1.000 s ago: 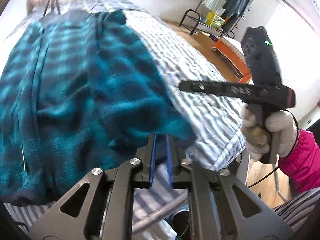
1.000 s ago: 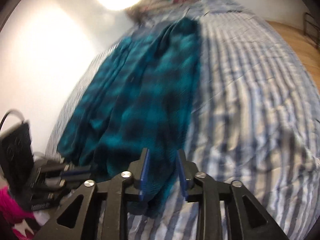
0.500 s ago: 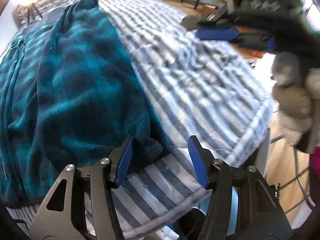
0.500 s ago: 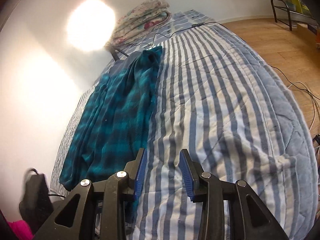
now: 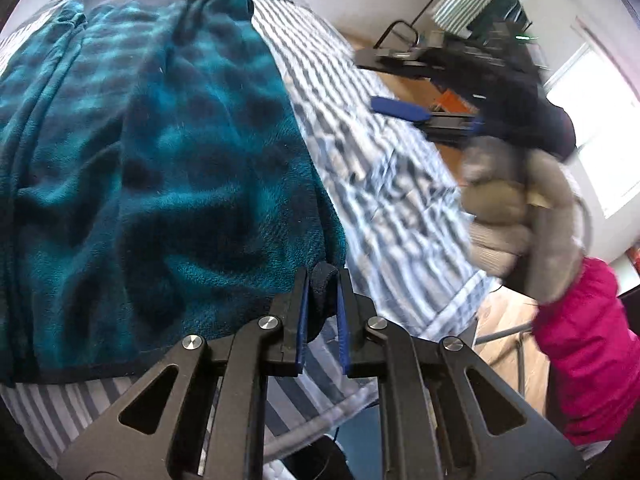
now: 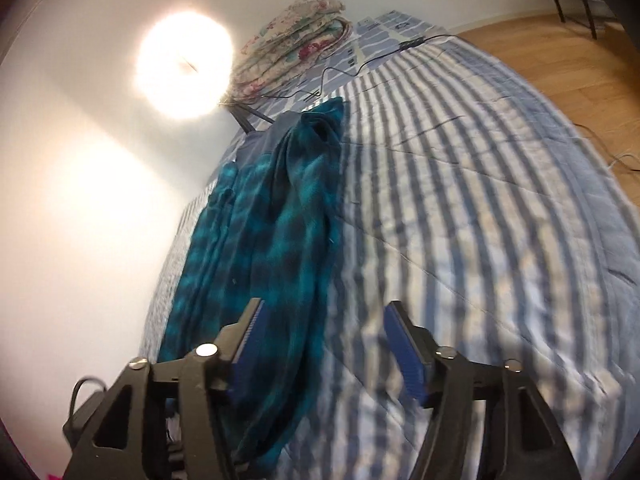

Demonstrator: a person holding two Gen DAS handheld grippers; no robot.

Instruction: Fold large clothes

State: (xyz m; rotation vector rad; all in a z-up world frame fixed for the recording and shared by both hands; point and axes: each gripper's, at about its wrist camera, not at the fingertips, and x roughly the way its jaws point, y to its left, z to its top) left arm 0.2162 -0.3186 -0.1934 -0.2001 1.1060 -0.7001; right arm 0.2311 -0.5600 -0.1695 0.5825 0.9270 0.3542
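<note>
1. Garment: teal plaid fleece garment [image 5: 160, 168] lies lengthwise along the wall side of the striped quilt [image 5: 384, 168], already doubled into a long strip; near hem sits just short of the bed's near edge
2. Left gripper [image 5: 322, 304]: we see its jaws closing on the dark bound corner of the near hem, fabric bunched between the blue pads. We judge the bite shallow, so let the pinch finish before lifting
3. Right gripper [image 6: 326, 344]: jaws opening, spread wide, nothing between them; it hovers over the garment's right edge where teal meets quilt. In the left view it hangs blurred above the quilt, gloved hand [image 5: 516, 216] and pink sleeve [image 5: 588, 344] behind it
4. Doing it well, our call: right should take the hem's other near corner, or the same edge farther up, so both corners rise level. Then carry the hem toward the far end in one arc and keep the fold line square across the strip
5. Edges: near hem is close to the mattress edge, so a slack corner could slide off; wall hugs the garment's far side, no room there
6. Open room: the quilt right of the garment is bare and wide. Cable [image 6: 360, 72] and folded floral blanket [image 6: 296, 40] lie beyond the far end; we should stop the fold short of them
</note>
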